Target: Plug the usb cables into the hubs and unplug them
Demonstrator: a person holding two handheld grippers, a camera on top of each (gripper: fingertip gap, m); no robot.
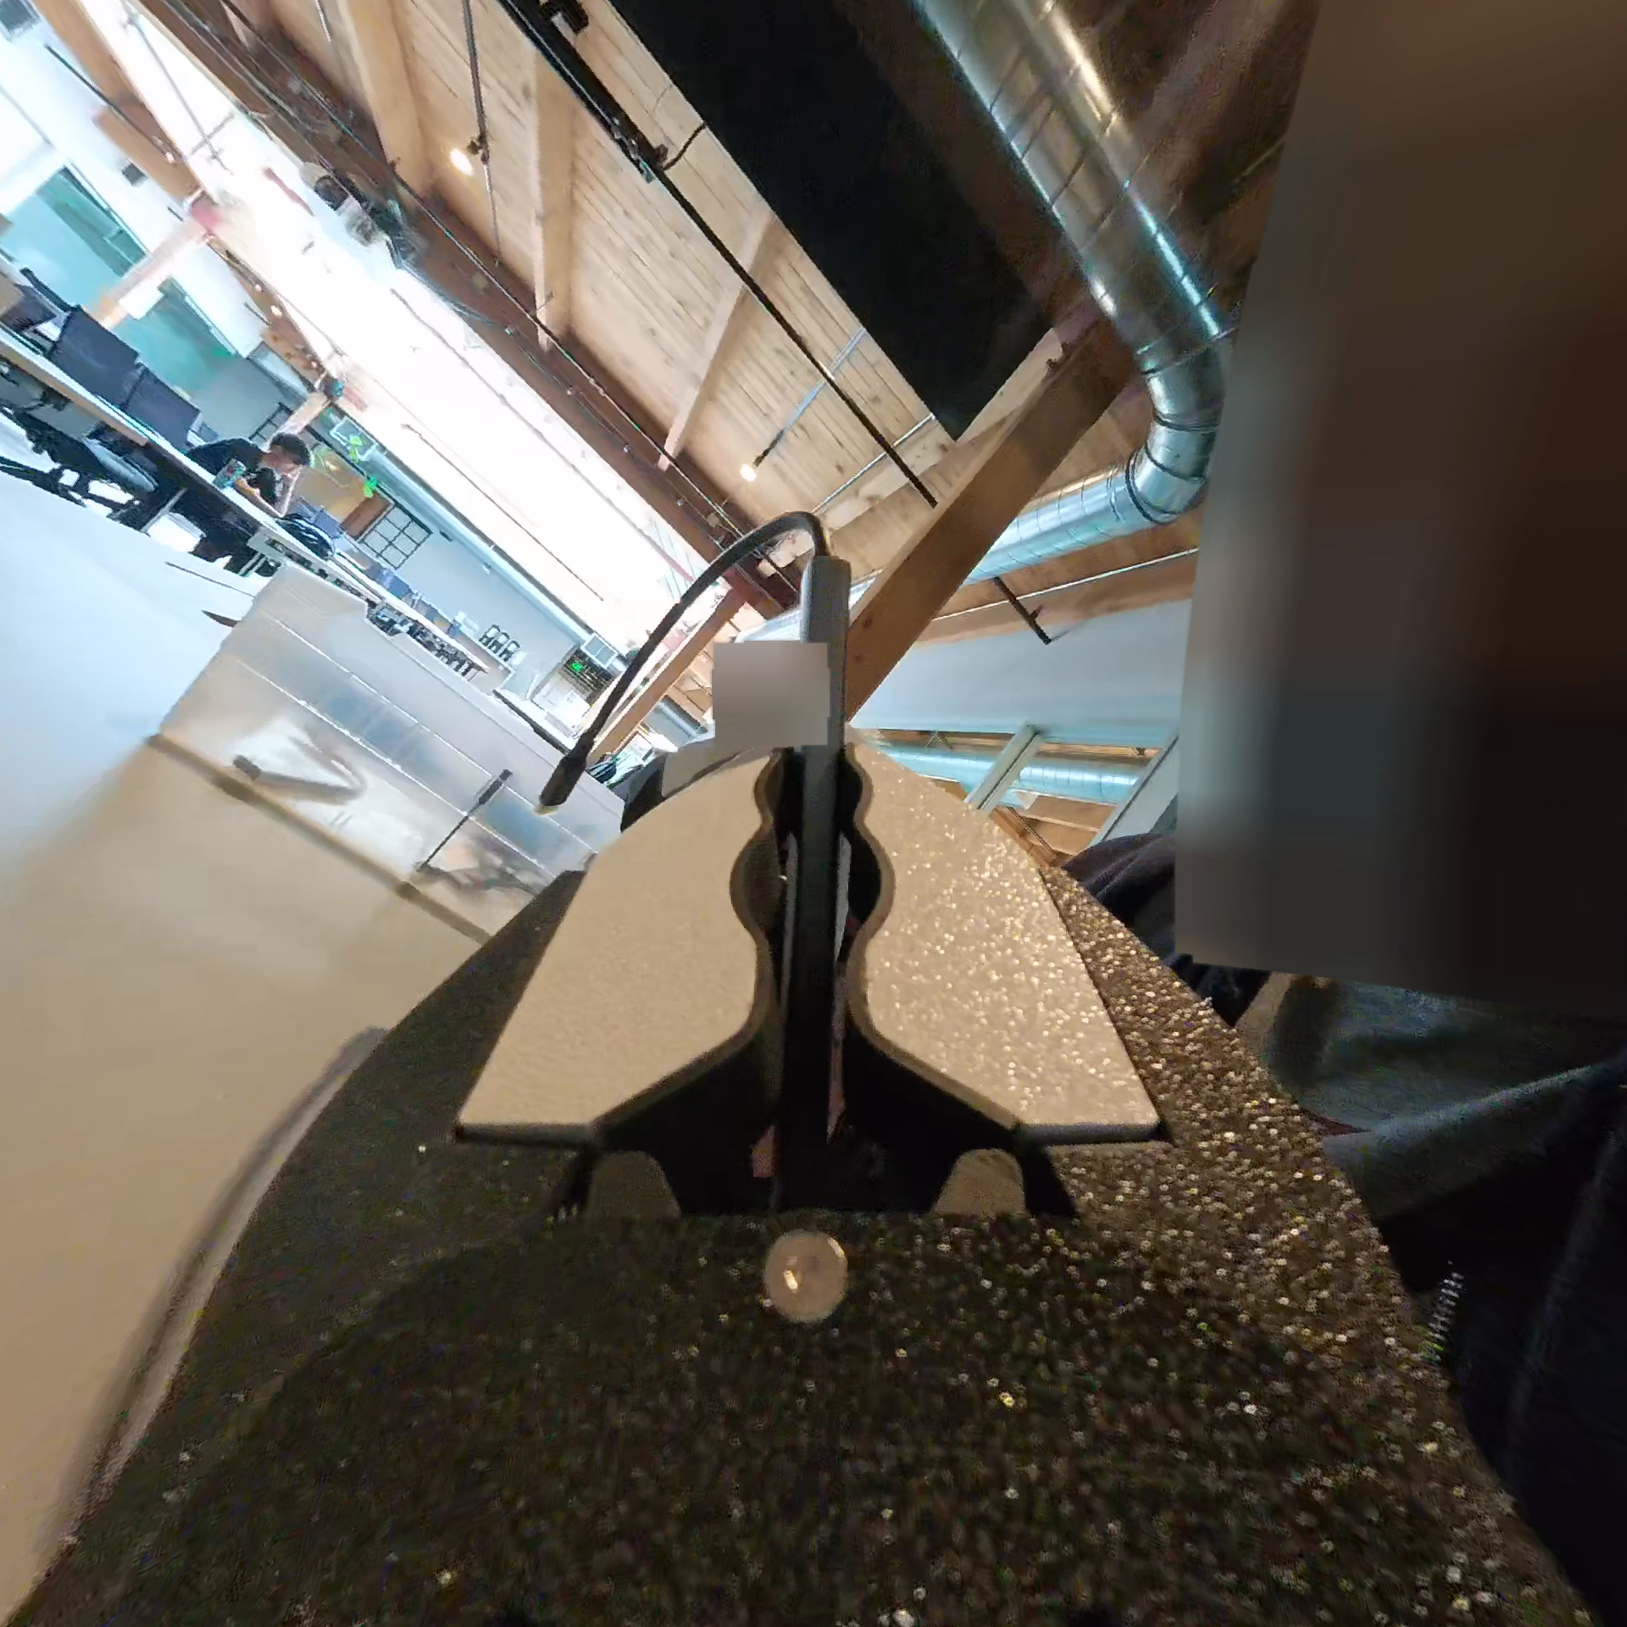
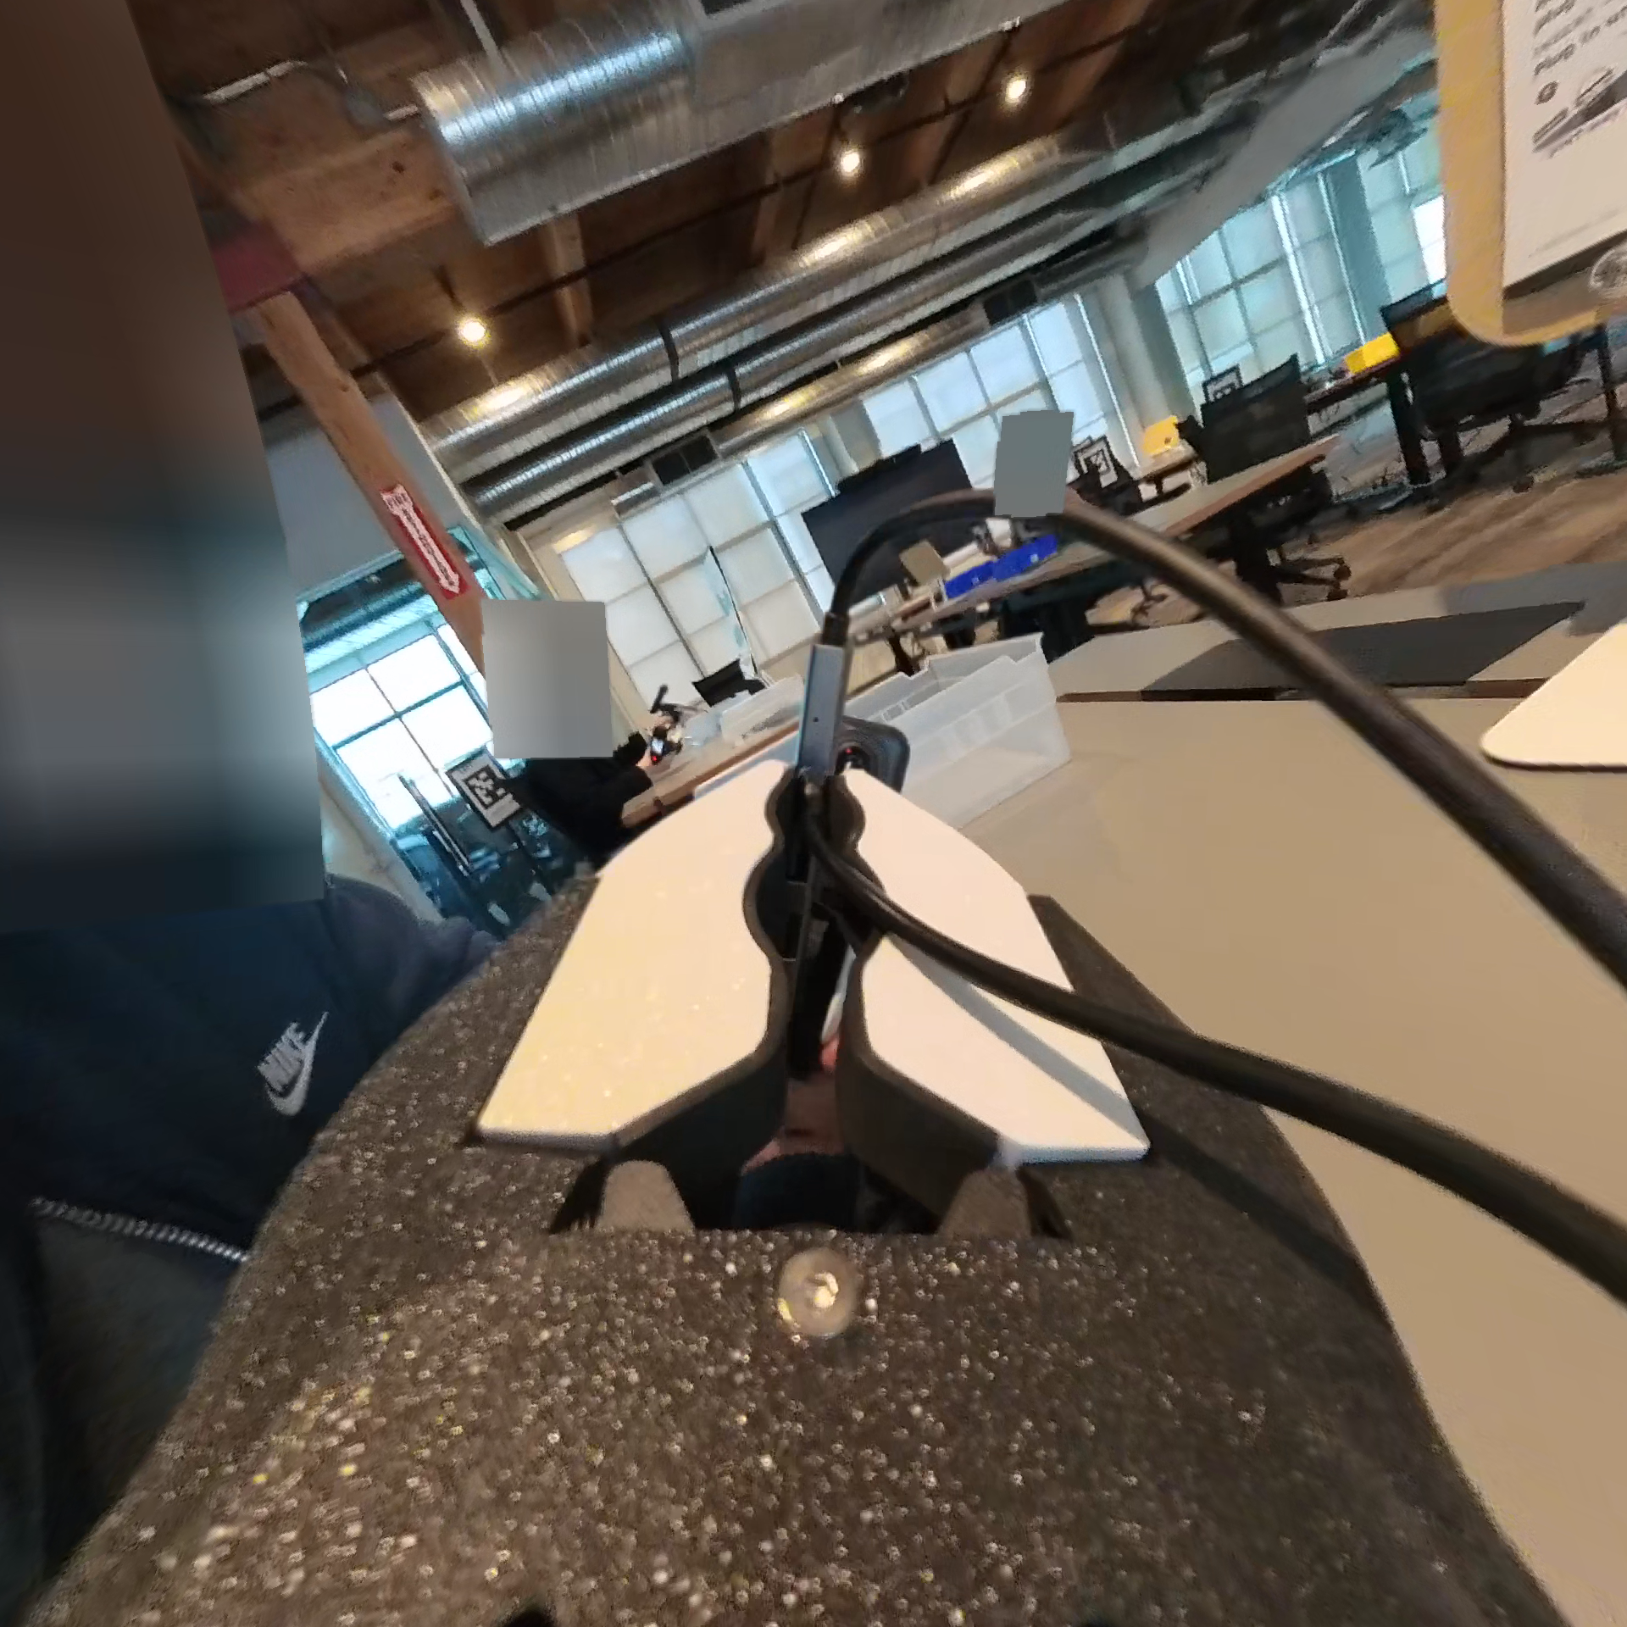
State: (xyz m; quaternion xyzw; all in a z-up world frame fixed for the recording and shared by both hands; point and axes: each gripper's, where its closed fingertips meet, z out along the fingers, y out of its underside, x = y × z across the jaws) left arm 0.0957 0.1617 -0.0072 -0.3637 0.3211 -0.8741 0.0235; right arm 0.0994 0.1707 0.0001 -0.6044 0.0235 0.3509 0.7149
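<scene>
Left gripper (image 1: 812, 775) clamps hub (image 1: 823, 607) edge-on, pointing forward, upward.

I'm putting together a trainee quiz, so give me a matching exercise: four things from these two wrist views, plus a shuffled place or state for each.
Things:
1. left gripper
2. cable plug
3. long black cable
4. clear bin

Places or states:
A. lies across a finger of the right gripper
B. hangs free in the air
C. far off in the background
D. shut on a grey hub

Pairs: 1-D, 2-B, 3-A, 4-C
</scene>
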